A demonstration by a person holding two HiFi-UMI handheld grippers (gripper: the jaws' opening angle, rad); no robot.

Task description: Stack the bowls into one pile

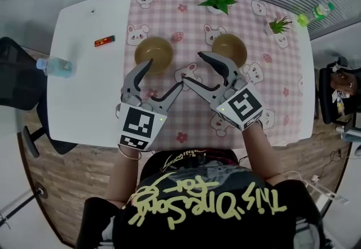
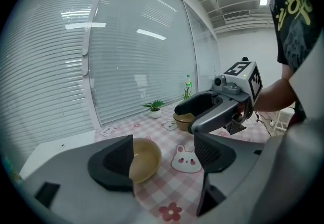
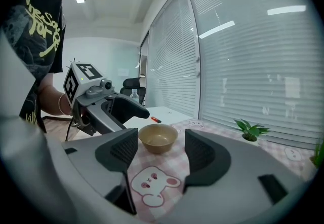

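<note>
Two tan bowls stand apart on the pink checked cloth: the left bowl (image 1: 153,53) and the right bowl (image 1: 229,49). Both are empty and upright. My left gripper (image 1: 165,73) is open just in front of the left bowl and holds nothing. In the left gripper view that left bowl (image 2: 147,159) shows partly behind the left jaw, and the right bowl (image 2: 182,118) sits farther off behind the other gripper. My right gripper (image 1: 192,67) is open and empty, its tips between the two bowls and pointing left. The right gripper view frames the left bowl (image 3: 158,138) between the jaws of the right gripper (image 3: 161,154).
Two small potted plants (image 1: 218,0) (image 1: 278,25) stand at the cloth's far edge. A green-capped bottle (image 1: 316,13) lies at the far right. On the bare white table part (image 1: 84,84) lie a red item (image 1: 104,41) and a water bottle (image 1: 55,66). Chairs flank the table.
</note>
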